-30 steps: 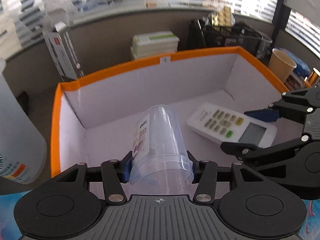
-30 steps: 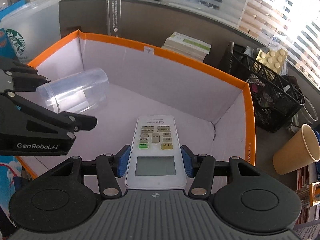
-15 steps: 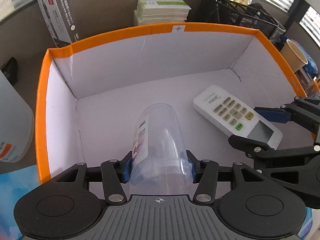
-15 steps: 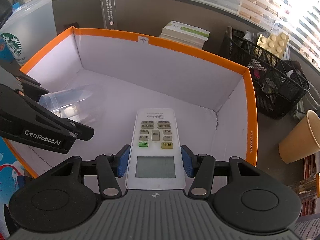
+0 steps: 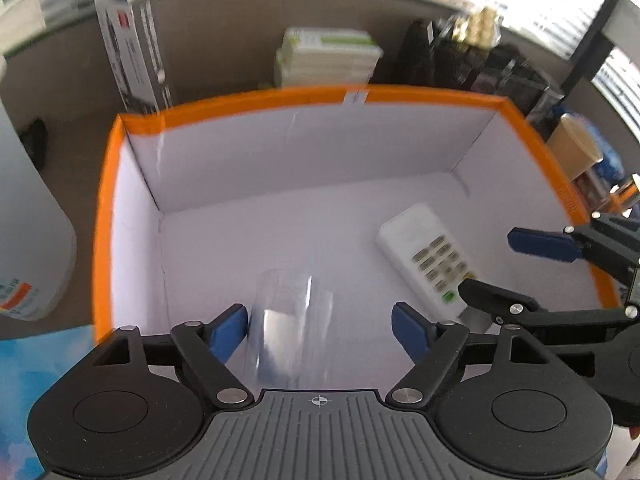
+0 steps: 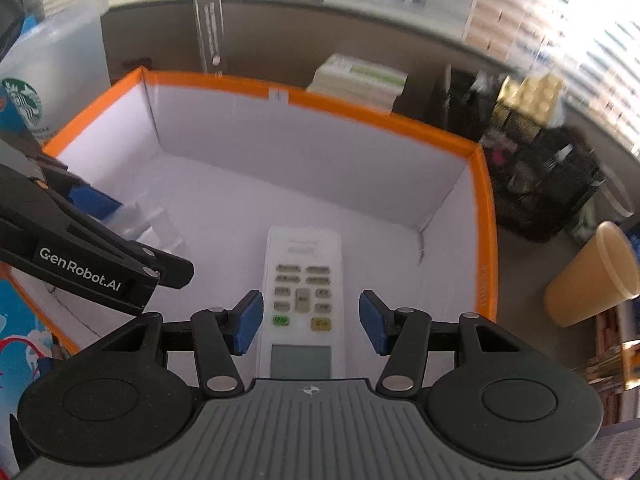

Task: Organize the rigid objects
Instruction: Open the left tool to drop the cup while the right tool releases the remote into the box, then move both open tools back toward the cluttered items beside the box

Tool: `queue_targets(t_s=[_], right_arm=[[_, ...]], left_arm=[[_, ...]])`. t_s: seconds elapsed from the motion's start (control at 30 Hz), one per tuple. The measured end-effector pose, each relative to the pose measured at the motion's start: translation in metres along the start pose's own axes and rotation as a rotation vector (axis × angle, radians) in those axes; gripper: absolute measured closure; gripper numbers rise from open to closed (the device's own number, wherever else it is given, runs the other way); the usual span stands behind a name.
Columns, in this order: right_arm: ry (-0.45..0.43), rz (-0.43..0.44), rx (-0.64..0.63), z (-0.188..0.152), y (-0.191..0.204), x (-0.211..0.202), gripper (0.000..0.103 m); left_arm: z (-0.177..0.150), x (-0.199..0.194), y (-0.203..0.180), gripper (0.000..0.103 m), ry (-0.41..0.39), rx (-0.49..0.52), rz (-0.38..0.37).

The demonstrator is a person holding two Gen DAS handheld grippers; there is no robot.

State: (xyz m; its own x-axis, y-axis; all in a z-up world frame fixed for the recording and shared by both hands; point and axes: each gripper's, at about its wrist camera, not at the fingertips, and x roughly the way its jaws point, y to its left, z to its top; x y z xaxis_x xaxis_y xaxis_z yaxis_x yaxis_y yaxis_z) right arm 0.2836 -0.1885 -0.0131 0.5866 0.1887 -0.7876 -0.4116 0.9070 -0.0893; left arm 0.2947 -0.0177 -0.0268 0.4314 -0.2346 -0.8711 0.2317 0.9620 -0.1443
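Cup [image 5: 294,320] and remote [image 6: 302,300] both lie on the white floor of the box [image 5: 304,148], each between a pair of blue pads.

The left gripper [image 5: 320,330] is opening. Its pads [image 5: 226,332] stand clear of the clear plastic cup, a gap showing on each side, wider on the right. The cup lies on its side, blurred, its far end pointing into the box. From the right wrist view the same cup [image 6: 152,220] shows just past the left gripper's [image 6: 132,236] blue pad and black finger, near the box's left wall.

The right gripper [image 6: 310,320] is also apart from its object: the pads [image 6: 248,322] sit on either side of the white remote with a narrow gap on each, not pressing it. The remote lies flat, screen end nearest the camera, buttons beyond, its far end towards the back wall. In the left wrist view the remote [image 5: 424,250] lies slantwise in the right half of the box, with the right gripper's [image 5: 508,268] fingers reaching over its near end.

The box has an orange rim and white inner walls; cup and remote are well apart inside it.

Outside the box: a large pale container [image 6: 52,80] with a green logo at the left, a tall dark carton [image 5: 136,48] behind the back left corner, a stack of flat boxes [image 5: 328,56] behind the back wall, a black mesh basket [image 6: 552,184] of small items at the back right, and a tan paper cup [image 6: 592,276] lying tilted at the right.
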Motion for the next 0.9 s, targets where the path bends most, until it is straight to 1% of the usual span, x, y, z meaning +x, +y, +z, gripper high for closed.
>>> queue_targets(t_s=[0.03,0.07,0.1,0.13,0.2,0.23,0.33,0.4,0.47,0.5,0.57,0.63,0.77,0.83,0.9], right_arm=[[-0.019,-0.013,-0.005,0.0,-0.001,-0.006,0.047],[-0.037,-0.024,-0.005,0.0,-0.002,-0.011,0.044],[-0.049,-0.029,-0.002,0.001,-0.003,-0.017,0.043],[-0.064,-0.03,0.003,0.001,-0.005,-0.023,0.043],[-0.099,-0.027,0.018,0.0,-0.009,-0.035,0.043],[-0.121,-0.029,0.027,-0.002,-0.01,-0.043,0.041],[-0.2,-0.039,0.038,-0.008,-0.011,-0.067,0.032],[-0.248,-0.045,0.041,-0.014,-0.01,-0.084,0.025],[-0.305,-0.043,0.044,-0.023,-0.008,-0.103,0.013],[-0.331,-0.041,0.045,-0.027,-0.006,-0.112,0.01],[-0.379,-0.036,0.049,-0.038,-0.002,-0.127,0.005],[-0.429,-0.03,0.045,-0.052,0.005,-0.139,0.0],[-0.49,-0.042,0.007,-0.088,0.024,-0.148,0.0],[-0.485,-0.023,-0.022,-0.107,0.035,-0.145,0.0],[-0.454,0.059,-0.041,-0.124,0.044,-0.139,0.0]], left_arm=[[-0.001,-0.007,-0.003,0.02,-0.026,0.013,0.002],[-0.003,-0.016,-0.006,0.016,-0.057,0.029,-0.001],[-0.005,-0.024,-0.008,0.009,-0.085,0.037,0.007],[-0.007,-0.034,-0.01,0.008,-0.122,0.044,0.019],[-0.014,-0.054,-0.013,0.007,-0.201,0.07,0.033],[-0.019,-0.064,-0.015,0.007,-0.236,0.085,0.041],[-0.035,-0.088,-0.017,0.005,-0.336,0.117,0.074],[-0.048,-0.103,-0.016,0.002,-0.407,0.135,0.101],[-0.063,-0.115,-0.015,0.001,-0.468,0.151,0.122],[-0.07,-0.119,-0.014,0.0,-0.493,0.157,0.132],[-0.083,-0.126,-0.014,0.0,-0.523,0.159,0.144],[-0.097,-0.127,-0.013,0.0,-0.531,0.155,0.147],[-0.128,-0.122,-0.008,0.0,-0.524,0.133,0.159],[-0.142,-0.119,-0.003,0.0,-0.515,0.108,0.179],[-0.159,-0.116,0.004,0.0,-0.499,0.081,0.187]])
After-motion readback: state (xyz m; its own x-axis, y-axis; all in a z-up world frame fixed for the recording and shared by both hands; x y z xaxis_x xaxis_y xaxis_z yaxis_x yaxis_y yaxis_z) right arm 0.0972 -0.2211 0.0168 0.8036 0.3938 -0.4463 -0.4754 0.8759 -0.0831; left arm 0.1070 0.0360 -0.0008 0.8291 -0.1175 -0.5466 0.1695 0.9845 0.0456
